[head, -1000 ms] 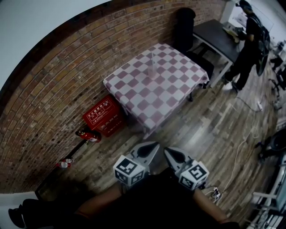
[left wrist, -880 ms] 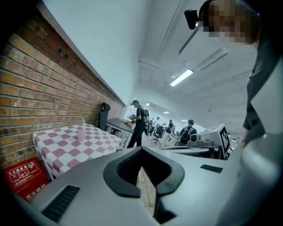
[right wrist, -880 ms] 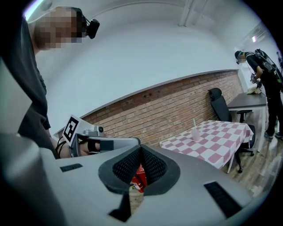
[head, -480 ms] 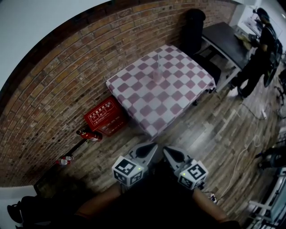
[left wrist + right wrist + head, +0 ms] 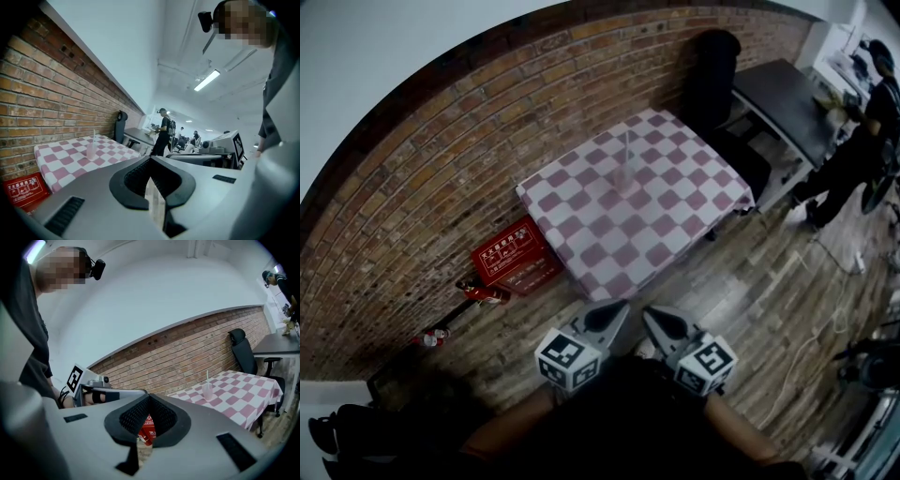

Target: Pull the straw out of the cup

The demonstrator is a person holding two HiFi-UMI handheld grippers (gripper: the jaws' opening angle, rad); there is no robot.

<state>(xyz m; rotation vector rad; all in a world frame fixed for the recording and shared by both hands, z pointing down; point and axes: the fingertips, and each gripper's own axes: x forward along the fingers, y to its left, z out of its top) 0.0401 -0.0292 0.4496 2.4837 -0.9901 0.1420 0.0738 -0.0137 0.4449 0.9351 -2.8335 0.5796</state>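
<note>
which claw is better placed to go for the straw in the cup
Barely the left claw: the cup and straw line up slightly nearer it. Both it and the right claw are shut, far short of the table.

The cup [image 5: 207, 392] is a small, pale, translucent tumbler with a pinkish tint. It stands upright on the pink-and-white checked worktop [image 5: 243, 397], well apart from the left hand-held gripper [image 5: 617, 309] and the right hand-held gripper [image 5: 652, 317], out beyond their tips. The straw [image 5: 207, 376] is thin and light-coloured; it stands nearly upright inside the cup and rises well above its rim. Along the left hand-held gripper's jaws the cup lies ahead to the left, and along the right one's ahead to the right.
</note>
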